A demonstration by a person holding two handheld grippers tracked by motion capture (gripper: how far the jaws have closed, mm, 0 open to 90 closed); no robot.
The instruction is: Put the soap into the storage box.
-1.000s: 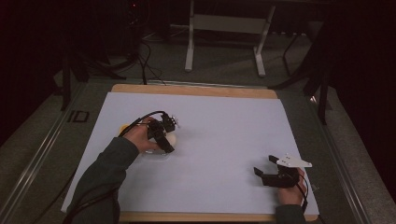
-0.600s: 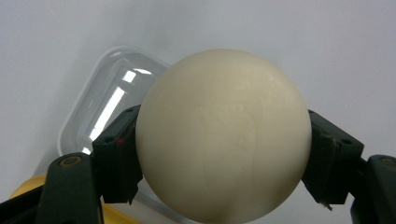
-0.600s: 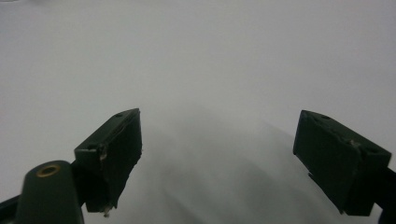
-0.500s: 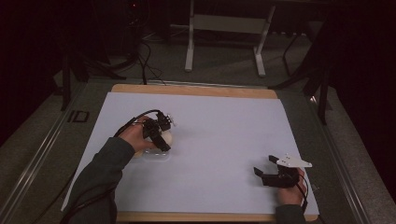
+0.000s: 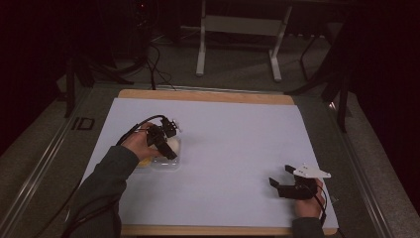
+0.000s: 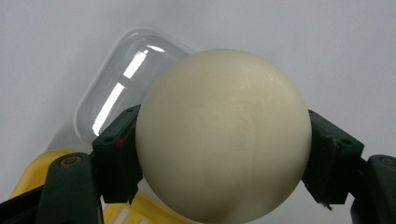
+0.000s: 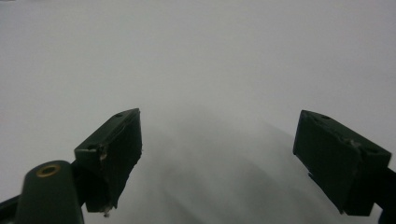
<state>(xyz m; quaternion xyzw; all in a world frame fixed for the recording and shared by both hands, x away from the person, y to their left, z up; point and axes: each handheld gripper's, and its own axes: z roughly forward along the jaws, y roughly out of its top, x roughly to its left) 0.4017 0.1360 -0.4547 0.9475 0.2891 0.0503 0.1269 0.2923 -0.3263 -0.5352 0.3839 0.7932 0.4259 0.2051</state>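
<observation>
Left tongs hiding clear tray behind egg

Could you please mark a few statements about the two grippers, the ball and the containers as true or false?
1. The left gripper is shut on the cream ball. True.
2. The right gripper holds a second ball. False: its jaws stand wide apart with nothing between them, above the white table cover.
3. A clear plastic container lies beyond the ball in the left gripper view. True.
4. The yellow item sits by the right gripper. False: it lies next to the clear container, at the left gripper.
5. In the high view both grippers meet at the table's middle. False: they are far apart, left and right.
</observation>
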